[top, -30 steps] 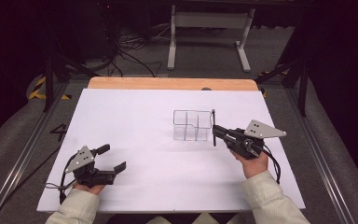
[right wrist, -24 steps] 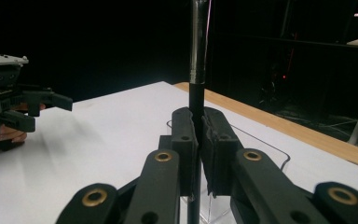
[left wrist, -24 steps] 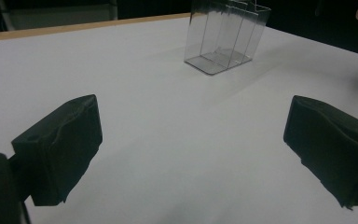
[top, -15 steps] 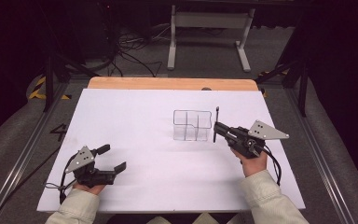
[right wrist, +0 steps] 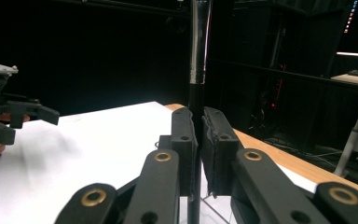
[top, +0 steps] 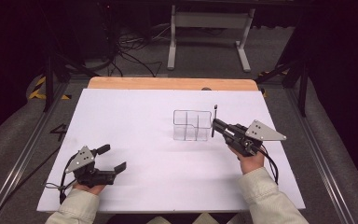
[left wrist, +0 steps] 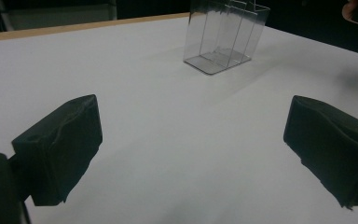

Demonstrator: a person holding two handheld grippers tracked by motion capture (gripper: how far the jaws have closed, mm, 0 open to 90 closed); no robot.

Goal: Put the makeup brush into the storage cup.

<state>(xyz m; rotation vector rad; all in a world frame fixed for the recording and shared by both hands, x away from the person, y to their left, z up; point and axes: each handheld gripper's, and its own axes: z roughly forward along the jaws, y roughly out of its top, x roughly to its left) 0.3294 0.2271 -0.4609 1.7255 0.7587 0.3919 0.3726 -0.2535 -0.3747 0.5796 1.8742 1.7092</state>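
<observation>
A clear plastic organizer [top: 192, 125] with several compartments stands right of the table's middle; it also appears far ahead in the left gripper view [left wrist: 223, 37]. My right gripper [top: 216, 125] is just off its right side, shut on a thin black pen [top: 214, 120] held upright. In the right gripper view the pen [right wrist: 198, 56] rises between the closed jaws of that gripper [right wrist: 199, 126]. My left gripper [top: 113, 157] rests near the table's front left, open with nothing between its fingers [left wrist: 60, 149]. The left gripper [right wrist: 9, 119] also appears at the left of the right gripper view.
The white table top [top: 135, 121] has a wooden strip [top: 168, 83] along its far edge. Beyond it a metal stand [top: 209, 32] and cables [top: 126, 51] lie on the dark floor. Metal rails [top: 326, 168] run along both sides.
</observation>
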